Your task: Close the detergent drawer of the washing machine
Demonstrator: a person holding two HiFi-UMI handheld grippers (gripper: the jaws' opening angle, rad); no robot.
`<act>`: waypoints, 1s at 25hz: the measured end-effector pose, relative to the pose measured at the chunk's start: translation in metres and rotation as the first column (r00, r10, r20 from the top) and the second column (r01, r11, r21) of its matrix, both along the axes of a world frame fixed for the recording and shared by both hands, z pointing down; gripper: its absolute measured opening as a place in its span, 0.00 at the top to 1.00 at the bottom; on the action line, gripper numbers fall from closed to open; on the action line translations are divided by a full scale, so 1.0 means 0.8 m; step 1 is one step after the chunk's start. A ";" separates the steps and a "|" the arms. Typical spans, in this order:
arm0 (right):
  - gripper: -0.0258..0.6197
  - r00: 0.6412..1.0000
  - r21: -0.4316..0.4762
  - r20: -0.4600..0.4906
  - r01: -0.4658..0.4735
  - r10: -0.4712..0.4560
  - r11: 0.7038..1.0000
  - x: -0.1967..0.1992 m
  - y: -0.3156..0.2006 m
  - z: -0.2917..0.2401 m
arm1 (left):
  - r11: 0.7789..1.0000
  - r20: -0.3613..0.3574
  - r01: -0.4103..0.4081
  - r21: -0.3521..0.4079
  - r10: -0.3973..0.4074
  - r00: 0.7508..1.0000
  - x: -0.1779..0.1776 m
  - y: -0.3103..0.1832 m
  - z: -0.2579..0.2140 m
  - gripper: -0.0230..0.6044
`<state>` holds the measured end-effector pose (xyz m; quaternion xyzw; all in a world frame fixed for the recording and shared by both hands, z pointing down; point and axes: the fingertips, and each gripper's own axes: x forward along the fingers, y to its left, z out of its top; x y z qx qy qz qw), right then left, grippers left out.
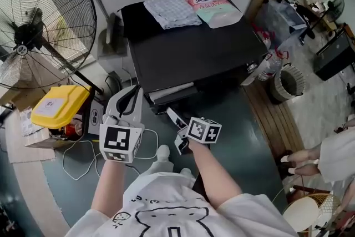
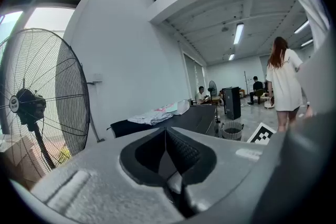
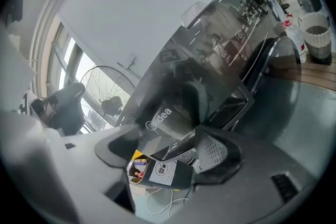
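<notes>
My right claw (image 1: 176, 129), jaws wide, hangs just before the detergent drawer (image 1: 172, 91) jutting from the front edge of the washing machine (image 1: 194, 47). My left claw (image 1: 132, 94) is pinched together. A fan (image 1: 33, 36) and a yellow canister (image 1: 58, 105) crowd the left.

The washing machine (image 1: 194, 55) is a black, glossy box that stands on the floor, and the head view looks down on its flat top. Its detergent drawer (image 1: 172, 91) sits in the upper left corner of the front and is pulled out, not closed: it sticks out from the front face as a long narrow tray, with a pale strip along its open top and a dark front panel. In the right gripper view this corner carries a pale brand logo.
</notes>
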<state>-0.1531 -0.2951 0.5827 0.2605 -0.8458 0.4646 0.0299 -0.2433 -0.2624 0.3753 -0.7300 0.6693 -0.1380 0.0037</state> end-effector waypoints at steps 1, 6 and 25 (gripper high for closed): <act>0.46 1.000 0.001 -0.003 -0.001 0.001 1.000 -0.002 -0.002 0.000 | 1.000 -0.001 0.002 0.000 -0.002 1.000 -0.002 -0.002 0.000 0.94; 0.46 1.000 -0.002 0.005 -0.007 0.007 1.000 -0.012 -0.013 -0.002 | 1.000 0.002 0.004 -0.004 -0.004 1.000 -0.011 -0.011 0.000 0.93; 0.45 1.000 0.007 0.010 -0.028 0.028 1.000 -0.034 -0.033 -0.001 | 1.000 -0.007 -0.005 -0.027 0.004 1.000 -0.032 -0.040 0.013 0.94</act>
